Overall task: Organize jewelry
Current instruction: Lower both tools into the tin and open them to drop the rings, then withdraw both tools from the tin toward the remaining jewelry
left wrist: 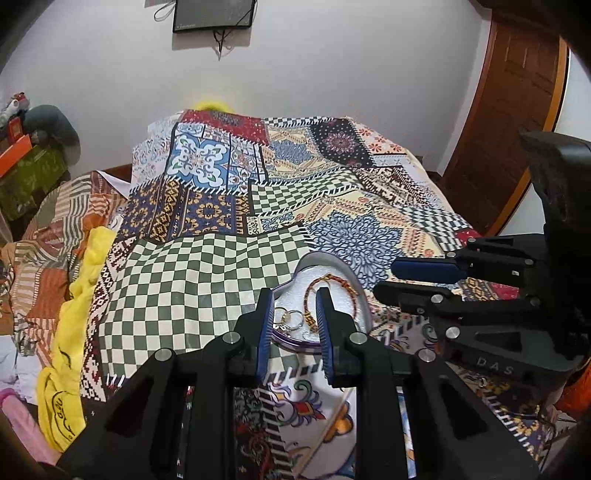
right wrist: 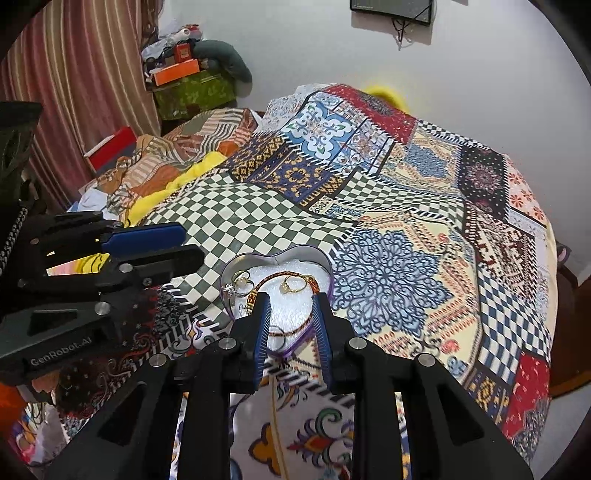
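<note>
One heart tin (right wrist: 314,258), one bracelet (right wrist: 280,275), several rings (right wrist: 293,286).

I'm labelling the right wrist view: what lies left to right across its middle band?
Left gripper → cluster of rings at the left edge of the heart-shaped box → single gold ring → blue floral patch of the patchwork bedspread.

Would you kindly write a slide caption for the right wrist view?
Right gripper, jaws open, over a heart-shaped tin of rings and a beaded bracelet on a patchwork bedspread.

Patchwork bedspread (left wrist: 229,206), yellow cloth (left wrist: 70,332), wall-mounted screen (left wrist: 213,14), wooden door (left wrist: 517,110).
</note>
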A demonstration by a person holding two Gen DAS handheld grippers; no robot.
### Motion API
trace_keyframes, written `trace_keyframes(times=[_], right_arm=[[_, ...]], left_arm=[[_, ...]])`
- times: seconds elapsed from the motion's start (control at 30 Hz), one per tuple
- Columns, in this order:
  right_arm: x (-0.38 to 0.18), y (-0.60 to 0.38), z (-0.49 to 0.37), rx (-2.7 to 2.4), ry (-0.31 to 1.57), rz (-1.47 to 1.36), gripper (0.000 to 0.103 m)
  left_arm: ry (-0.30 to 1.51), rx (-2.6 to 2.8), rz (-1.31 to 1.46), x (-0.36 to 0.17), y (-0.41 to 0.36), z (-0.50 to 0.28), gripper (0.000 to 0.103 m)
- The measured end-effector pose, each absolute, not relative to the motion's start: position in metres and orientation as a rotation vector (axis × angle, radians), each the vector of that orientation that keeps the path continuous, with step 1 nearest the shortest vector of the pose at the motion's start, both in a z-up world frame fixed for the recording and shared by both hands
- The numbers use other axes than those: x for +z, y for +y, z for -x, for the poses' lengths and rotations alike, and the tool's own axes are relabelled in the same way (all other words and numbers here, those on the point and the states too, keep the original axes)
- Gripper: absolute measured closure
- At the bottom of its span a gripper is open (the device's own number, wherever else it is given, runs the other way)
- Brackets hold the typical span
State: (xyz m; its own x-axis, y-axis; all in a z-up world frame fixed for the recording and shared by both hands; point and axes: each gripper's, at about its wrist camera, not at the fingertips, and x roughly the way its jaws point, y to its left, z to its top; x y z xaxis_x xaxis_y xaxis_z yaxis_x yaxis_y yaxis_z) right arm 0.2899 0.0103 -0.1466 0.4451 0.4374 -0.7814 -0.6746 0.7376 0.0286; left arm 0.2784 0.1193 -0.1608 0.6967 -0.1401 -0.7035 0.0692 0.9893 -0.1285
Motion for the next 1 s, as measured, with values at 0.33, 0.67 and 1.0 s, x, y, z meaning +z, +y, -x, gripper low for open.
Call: trace_keyframes(times=[0.33,0.67,1.0], right_arm=[[-0.122,-0.033,-0.263,0.643,0.83,0.266,0.081],[-0.113,-0.086,-0.245,0.557,0.819,0.225,0.062],[-0.148,-0.108,-0.232,0.549,0.904,0.204,0.059]], left_arm=[[0.754,-0.134,0.078,-0.128,0.093,-0.243,0.074],[0.772,-0.178,0.067,-0.128,0.057,-0.221,0.071],[0.866,-0.227,0.062,-0.161,0.025,-0.213,0.071]])
